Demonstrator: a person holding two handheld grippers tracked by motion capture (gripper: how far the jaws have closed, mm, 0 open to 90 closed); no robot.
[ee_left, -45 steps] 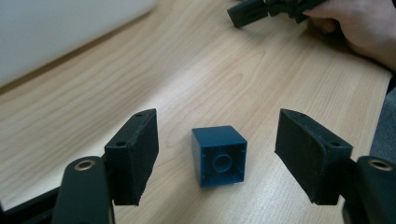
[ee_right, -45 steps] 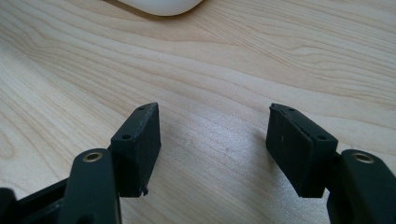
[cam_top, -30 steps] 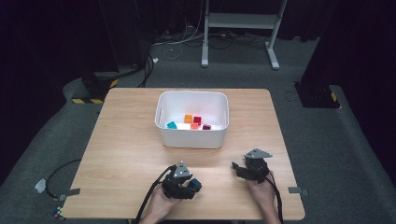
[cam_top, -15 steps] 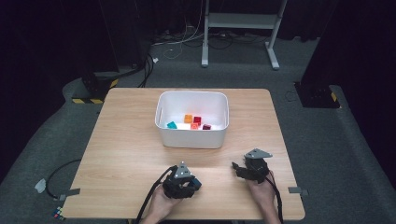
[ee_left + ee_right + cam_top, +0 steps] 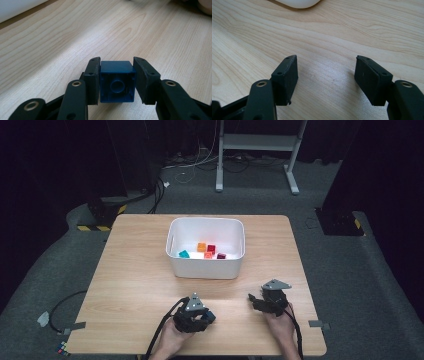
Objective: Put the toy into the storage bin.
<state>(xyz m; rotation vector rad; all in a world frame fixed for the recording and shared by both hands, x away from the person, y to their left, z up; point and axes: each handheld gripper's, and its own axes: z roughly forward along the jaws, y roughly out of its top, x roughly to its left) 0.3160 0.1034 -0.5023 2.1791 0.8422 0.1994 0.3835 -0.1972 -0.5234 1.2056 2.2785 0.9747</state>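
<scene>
Left gripper [image 5: 117, 81]: its jaws have just been closing and now clamp a blue block [image 5: 117, 82] from both sides, pads flat on its side walls. In the high view this gripper [image 5: 195, 316] sits at about 7 o'clock on the table [image 5: 135, 270].

Blue block: held low over the wood, hollow underside turned toward the camera so the round socket inside shows. Gripping the flat sides seems the sensible choice, since smooth walls give the pads full contact and the block cannot roll.

Right gripper [image 5: 325, 80]: jaws spread wide with nothing between them, only bare wood. In the high view it rests at about 5 o'clock [image 5: 270, 300], well apart from the left one; it looks parked, kept out of the way while the other hand works.

Bin [image 5: 206, 270]: white, near the table's centre, toward 12 o'clock from both hands. Small coloured blocks [image 5: 202, 251] lie on its floor, orange, red, teal and a darker one.

Step in hand, as I judge it: the block is secured and probably bound for the bin with the others, so the next move calls for a lift high enough to clear the near wall.

Risk: a tilt in the grip could let the block catch the rim.
</scene>
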